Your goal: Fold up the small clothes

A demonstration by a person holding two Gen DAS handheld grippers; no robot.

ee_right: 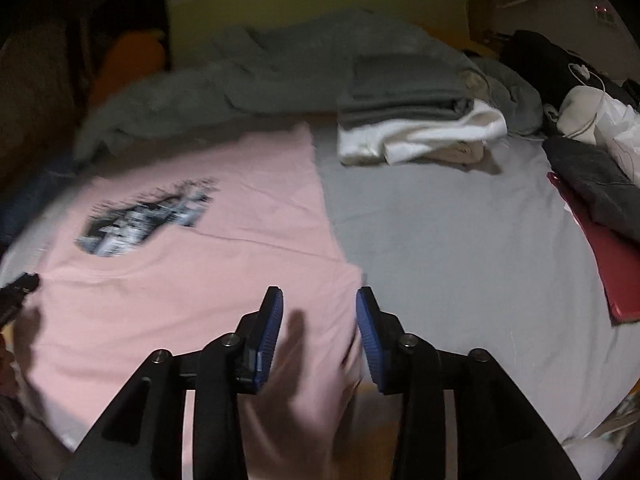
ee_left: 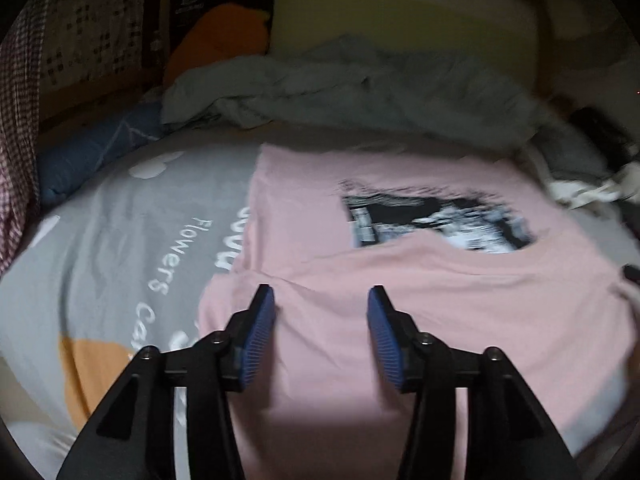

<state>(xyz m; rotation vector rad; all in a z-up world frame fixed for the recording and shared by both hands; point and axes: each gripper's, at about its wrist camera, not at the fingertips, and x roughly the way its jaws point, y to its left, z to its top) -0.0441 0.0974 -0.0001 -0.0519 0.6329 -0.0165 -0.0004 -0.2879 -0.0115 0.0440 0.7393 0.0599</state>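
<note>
Folding shirt (ee_left: pixel 400 280) | lies mid-frame on bed (ee_right: pixel 440 232), bottom flap over print | left tool (ee_left: pixel 321 300) apart, empty | right tool (ee_right: pixel 319 300) apart, empty | pile (ee_right: pixel 412 128) upper right done | more folds left

pink shirt (ee_left: pixel 400 300): 1 | grippers: 2, left (ee_left: pixel 321 300), right (ee_right: pixel 319 300) | grey blanket (ee_left: pixel 340 80): 1 | folded clothes pile (ee_right: pixel 416 120): 1 | red folder (ee_right: pixel 612 264): 1
</note>
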